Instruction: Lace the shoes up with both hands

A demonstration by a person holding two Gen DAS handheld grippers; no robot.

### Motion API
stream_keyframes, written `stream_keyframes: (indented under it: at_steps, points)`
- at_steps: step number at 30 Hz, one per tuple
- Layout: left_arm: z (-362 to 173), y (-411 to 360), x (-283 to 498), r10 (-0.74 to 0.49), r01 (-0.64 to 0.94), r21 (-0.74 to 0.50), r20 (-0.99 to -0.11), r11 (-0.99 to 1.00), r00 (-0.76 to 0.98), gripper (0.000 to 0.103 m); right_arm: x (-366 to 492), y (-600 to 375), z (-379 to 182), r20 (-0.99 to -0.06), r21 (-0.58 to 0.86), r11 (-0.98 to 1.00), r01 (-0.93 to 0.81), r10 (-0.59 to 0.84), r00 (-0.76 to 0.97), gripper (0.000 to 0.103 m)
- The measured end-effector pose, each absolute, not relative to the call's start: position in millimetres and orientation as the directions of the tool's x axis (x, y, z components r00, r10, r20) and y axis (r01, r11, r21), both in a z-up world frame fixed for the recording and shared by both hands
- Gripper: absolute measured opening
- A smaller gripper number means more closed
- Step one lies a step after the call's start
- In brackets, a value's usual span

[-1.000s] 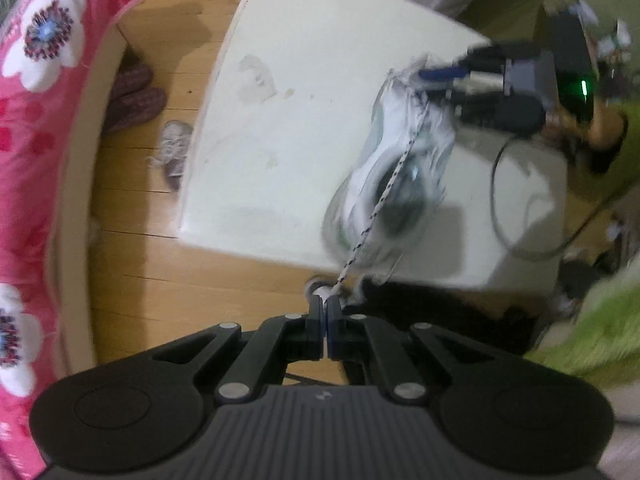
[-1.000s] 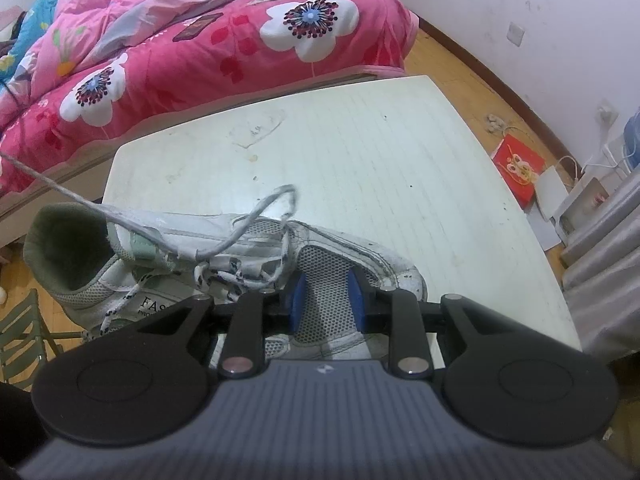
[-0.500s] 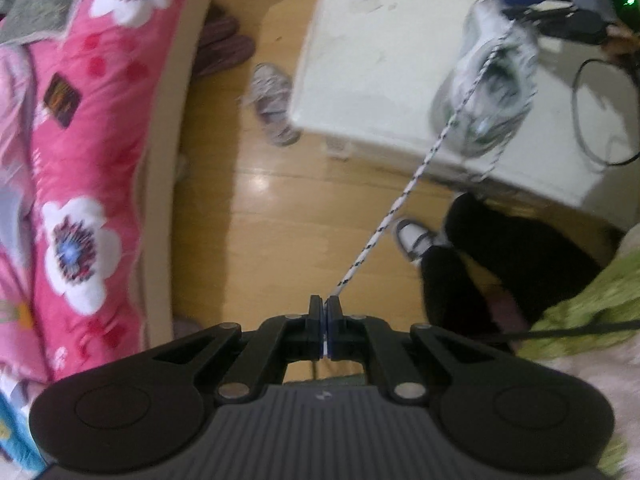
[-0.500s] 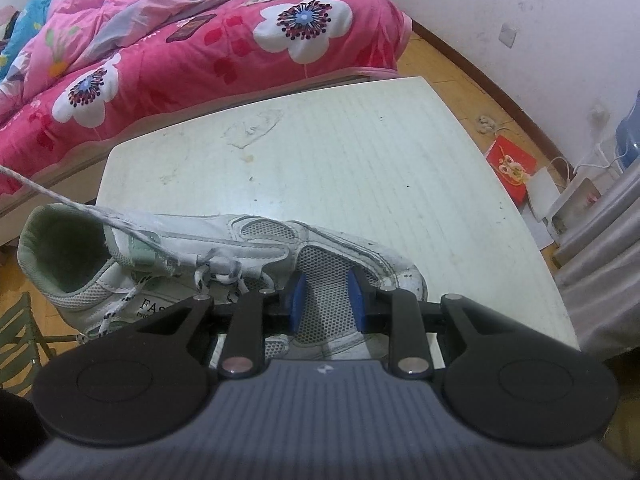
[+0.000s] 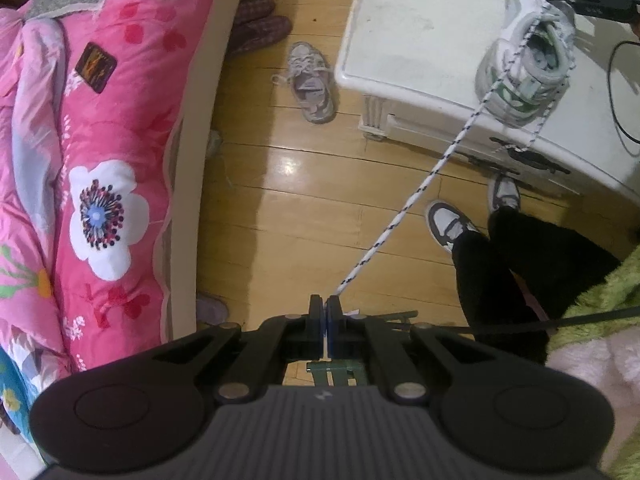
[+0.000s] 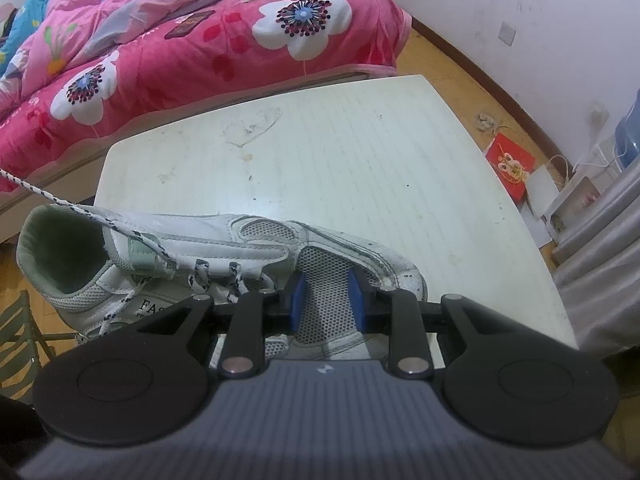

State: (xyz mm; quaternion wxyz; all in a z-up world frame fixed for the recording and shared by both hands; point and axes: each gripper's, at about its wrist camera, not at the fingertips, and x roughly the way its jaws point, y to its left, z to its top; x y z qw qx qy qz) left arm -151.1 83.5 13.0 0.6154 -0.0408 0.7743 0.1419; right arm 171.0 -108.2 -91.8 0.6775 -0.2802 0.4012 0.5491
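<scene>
White sneaker lengthwise along table edge, toe under right tongs clamping it; left tongs clenched on taut lace.

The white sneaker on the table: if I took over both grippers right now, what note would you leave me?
Left hand-held gripper: shut on the white, black-flecked shoelace, pulled taut off the table edge.
Right hand-held gripper: jaws part open, straddling the white mesh sneaker toe, steadying it on the white wooden table.
Done: lace through lower eyelets.
Left: thread the remaining eyelets, deal with the other loose end, tie.
</scene>
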Motion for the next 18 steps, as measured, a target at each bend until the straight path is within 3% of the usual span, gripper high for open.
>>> stream_keyframes:
  at_steps: [3, 5, 7, 10, 14, 18]
  points:
    - [14, 82, -149, 0.044, -0.276, 0.09, -0.985, 0.957, -0.168, 0.009, 171, -107, -91, -0.857, 0.06, 0.232, -0.971, 0.51, 0.069, 0.023]
    - [18, 76, -145, 0.009, -0.294, 0.037, -0.995, 0.955, -0.099, 0.033, 171, -106, -90, -0.86, 0.06, 0.227, -0.972, 0.507, 0.065, 0.023]
    - [22, 68, -141, 0.007, -0.299, 0.017, -0.999, 0.954, -0.036, 0.042, 170, -107, -87, -0.858, 0.057, 0.221, -0.974, 0.509, 0.065, 0.023]
    - [29, 57, -135, 0.04, -0.339, 0.027, -0.999, 0.94, 0.033, 0.046, 169, -115, -77, -0.855, 0.067, 0.225, -0.972, 0.516, 0.061, 0.027]
    - [45, 42, -122, 0.077, -0.446, -0.02, -0.977, 0.895, 0.199, 0.062, 171, -140, -51, -0.826, 0.176, 0.317, -0.932, 0.563, 0.035, 0.032]
    - [58, 14, -98, 0.105, -0.452, -0.104, -0.905, 0.886, 0.413, 0.08, 171, -168, -27, -0.771, 0.35, 0.417, -0.839, 0.637, -0.005, 0.032]
